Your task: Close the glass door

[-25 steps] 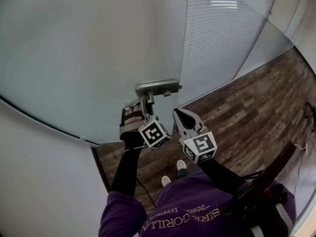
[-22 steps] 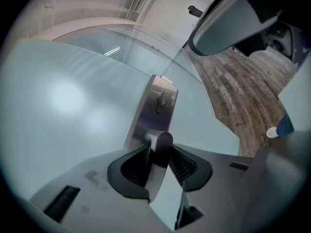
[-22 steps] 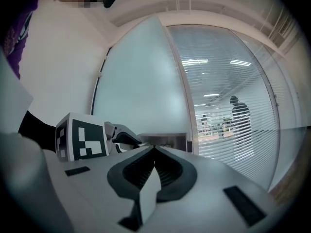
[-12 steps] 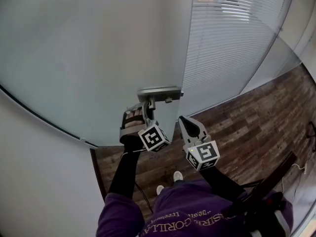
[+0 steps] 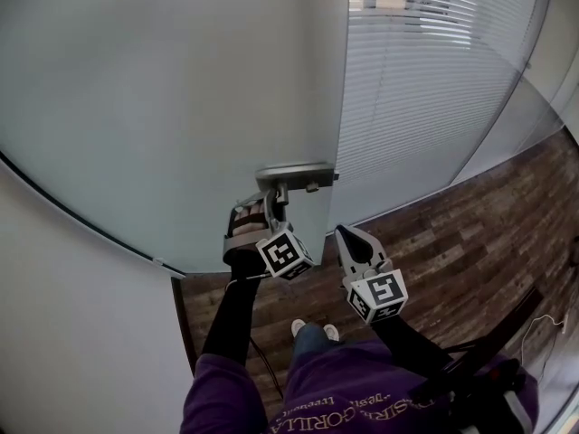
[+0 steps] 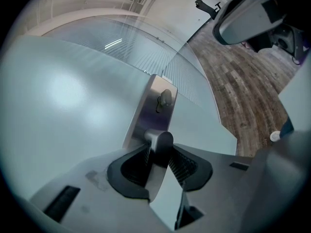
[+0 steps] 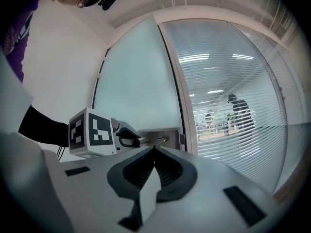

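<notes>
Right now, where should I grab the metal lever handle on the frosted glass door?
Grip the round silver lever handle on its free bar, clear of the steel plate, coming from the room side with fingers either side. The bar is a cylinder standing off the frosted glass door; the left gripper clamps it that way.

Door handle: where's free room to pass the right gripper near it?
Bare: frosted door glass above and left of the handle plate, and the air over the wood floor right of the right gripper. Crowded: the lever, clamped by the left gripper.
</notes>
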### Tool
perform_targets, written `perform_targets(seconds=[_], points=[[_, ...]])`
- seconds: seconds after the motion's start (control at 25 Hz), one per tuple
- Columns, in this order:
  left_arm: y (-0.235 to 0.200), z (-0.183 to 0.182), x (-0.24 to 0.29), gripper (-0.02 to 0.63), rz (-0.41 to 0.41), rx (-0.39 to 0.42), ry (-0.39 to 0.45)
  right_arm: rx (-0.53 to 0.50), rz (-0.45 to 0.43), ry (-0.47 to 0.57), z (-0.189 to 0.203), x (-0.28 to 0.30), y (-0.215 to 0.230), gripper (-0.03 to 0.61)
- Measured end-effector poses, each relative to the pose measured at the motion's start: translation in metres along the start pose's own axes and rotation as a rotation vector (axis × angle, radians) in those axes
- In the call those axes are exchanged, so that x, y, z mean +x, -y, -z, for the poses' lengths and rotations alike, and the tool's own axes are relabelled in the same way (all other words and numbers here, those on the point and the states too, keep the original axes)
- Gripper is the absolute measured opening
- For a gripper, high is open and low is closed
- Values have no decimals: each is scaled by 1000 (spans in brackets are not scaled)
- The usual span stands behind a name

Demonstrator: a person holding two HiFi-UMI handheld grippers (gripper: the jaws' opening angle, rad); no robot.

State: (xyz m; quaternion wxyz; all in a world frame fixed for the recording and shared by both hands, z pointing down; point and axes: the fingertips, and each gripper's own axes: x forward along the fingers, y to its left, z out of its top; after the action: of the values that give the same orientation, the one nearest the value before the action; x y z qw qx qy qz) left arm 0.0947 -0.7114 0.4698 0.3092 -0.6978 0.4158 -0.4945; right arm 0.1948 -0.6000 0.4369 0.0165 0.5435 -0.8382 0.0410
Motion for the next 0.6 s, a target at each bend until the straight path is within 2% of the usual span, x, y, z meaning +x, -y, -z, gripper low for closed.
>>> perform_targets(seconds=[0.2, 0.32, 0.44, 0.6], points=[[5, -3, 12, 118, -3, 12, -9, 5, 11, -7, 9, 6, 8, -3], [-10, -7, 15, 114, -27, 37, 11, 22, 17, -8, 1, 19, 8, -3], [-17, -13, 19, 114, 5, -5, 21, 27, 30, 1, -12, 35, 11, -3], [-15, -12, 32, 112, 28, -16, -2, 27, 46, 7, -12, 49, 18, -3]])
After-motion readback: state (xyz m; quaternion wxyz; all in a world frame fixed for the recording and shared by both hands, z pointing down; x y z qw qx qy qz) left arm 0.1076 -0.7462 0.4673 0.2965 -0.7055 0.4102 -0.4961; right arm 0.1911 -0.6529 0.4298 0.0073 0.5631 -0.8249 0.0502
